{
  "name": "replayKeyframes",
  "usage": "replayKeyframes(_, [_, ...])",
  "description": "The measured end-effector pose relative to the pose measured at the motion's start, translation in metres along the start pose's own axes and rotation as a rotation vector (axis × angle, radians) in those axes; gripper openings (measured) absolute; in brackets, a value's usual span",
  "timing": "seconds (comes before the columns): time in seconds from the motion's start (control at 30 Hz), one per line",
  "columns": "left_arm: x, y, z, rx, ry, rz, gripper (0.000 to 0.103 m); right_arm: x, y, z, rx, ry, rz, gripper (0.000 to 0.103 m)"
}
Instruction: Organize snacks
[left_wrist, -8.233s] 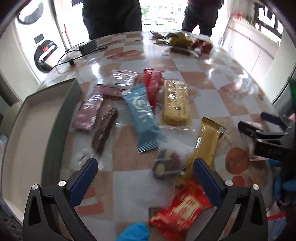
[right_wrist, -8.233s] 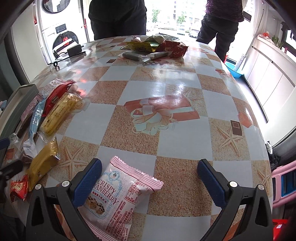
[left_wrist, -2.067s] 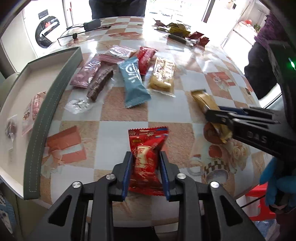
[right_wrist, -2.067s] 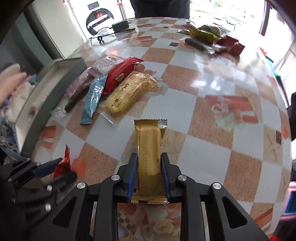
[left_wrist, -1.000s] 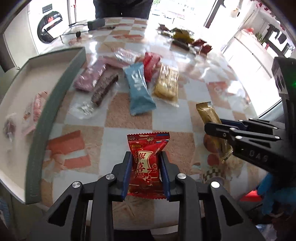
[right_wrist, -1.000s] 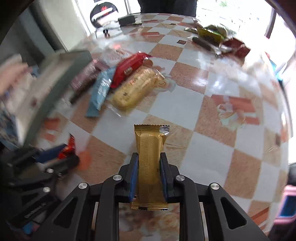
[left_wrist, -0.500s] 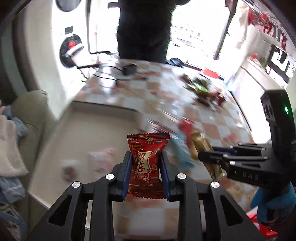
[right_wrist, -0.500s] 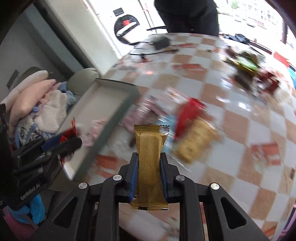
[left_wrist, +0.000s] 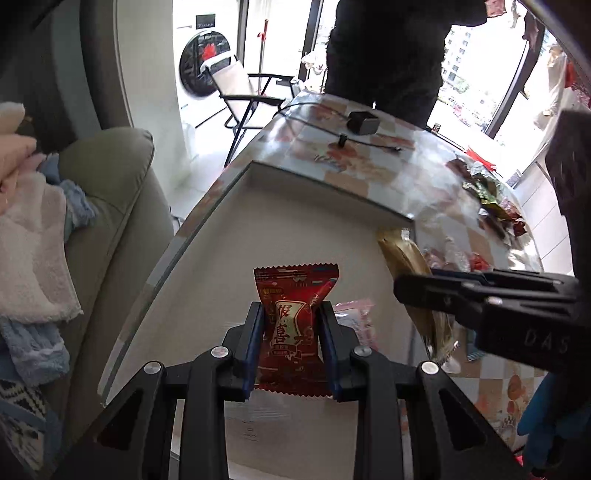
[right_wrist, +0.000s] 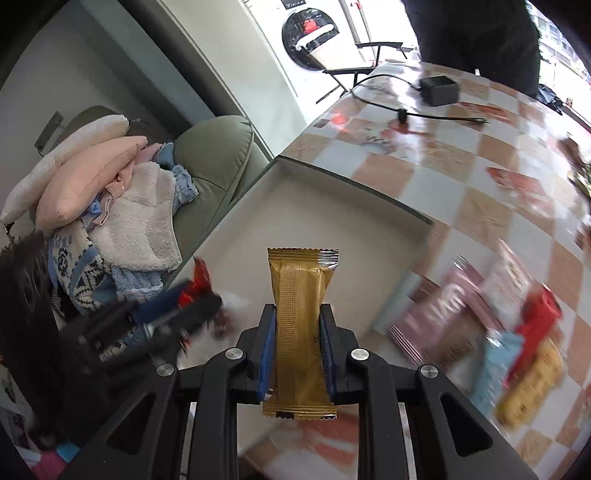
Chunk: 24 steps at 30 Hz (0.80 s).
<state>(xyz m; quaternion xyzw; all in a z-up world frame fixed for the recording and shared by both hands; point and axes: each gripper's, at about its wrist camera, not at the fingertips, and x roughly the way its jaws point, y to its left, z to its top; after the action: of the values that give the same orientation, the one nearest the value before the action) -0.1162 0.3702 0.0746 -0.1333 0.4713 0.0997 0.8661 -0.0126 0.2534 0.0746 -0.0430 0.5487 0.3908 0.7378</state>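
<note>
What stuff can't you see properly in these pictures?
- Left wrist view: the pink packet in the tray is mostly hidden behind the left gripper and red snack packet.
- Right wrist view: the snacks on the table are motion-blurred; labels unreadable.
- Right wrist view: the gold snack bar hides the tray floor behind it.

The tabletop (right_wrist: 476, 206) wears a glossy checkered cloth of orange and white squares with printed motifs. At its left edge sits a shallow open box (right_wrist: 332, 221) with grey-green walls and a pale floor, one corner pointing toward the middle of the tabletop. Near the far edge lies a small black adapter (right_wrist: 439, 89) with its thin cable (right_wrist: 436, 117) trailing across the squares. Just beside the box's right wall, a blurred cluster of wrapped snacks (right_wrist: 491, 325) lies in pink, red, pale blue and yellow. Another heap of wrappers (left_wrist: 491, 206) rests toward the far right edge
</note>
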Motion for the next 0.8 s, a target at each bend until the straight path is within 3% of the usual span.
replayKeyframes(0.17, [0.024,0.006,-0.004,-0.006,0.038,0.013,0.036,0.031,-0.004,0.009,0.027,0.074,-0.026,0.024])
replayKeyframes(0.23, [0.03,0.004,-0.007,0.001,0.048,0.023,0.041,0.031,-0.014,0.009,0.051,0.082,-0.041,0.046])
replayKeyframes(0.27, [0.032,0.002,-0.009,0.004,0.049,0.021,0.047,0.025,-0.021,0.008,0.061,0.062,-0.064,0.077])
replayKeyframes(0.3, [0.034,0.001,-0.011,0.009,0.046,0.021,0.053,0.016,-0.028,0.008,0.066,0.025,-0.101,0.091])
replayKeyframes(0.4, [0.034,-0.002,-0.015,0.023,0.029,0.029,0.061,-0.007,-0.057,0.009,0.082,-0.042,-0.23,0.091])
replayKeyframes(0.53, [0.029,-0.006,-0.016,0.021,0.009,0.02,0.068,-0.016,-0.11,0.009,0.188,-0.038,-0.412,0.091])
replayKeyframes(0.67, [0.023,-0.013,-0.018,0.032,-0.006,0.024,0.071,-0.008,-0.142,0.004,0.266,-0.022,-0.413,0.091])
replayKeyframes(0.8, [0.015,-0.022,-0.019,0.057,-0.017,0.029,0.073,0.014,-0.13,0.015,0.203,-0.017,-0.436,0.091])
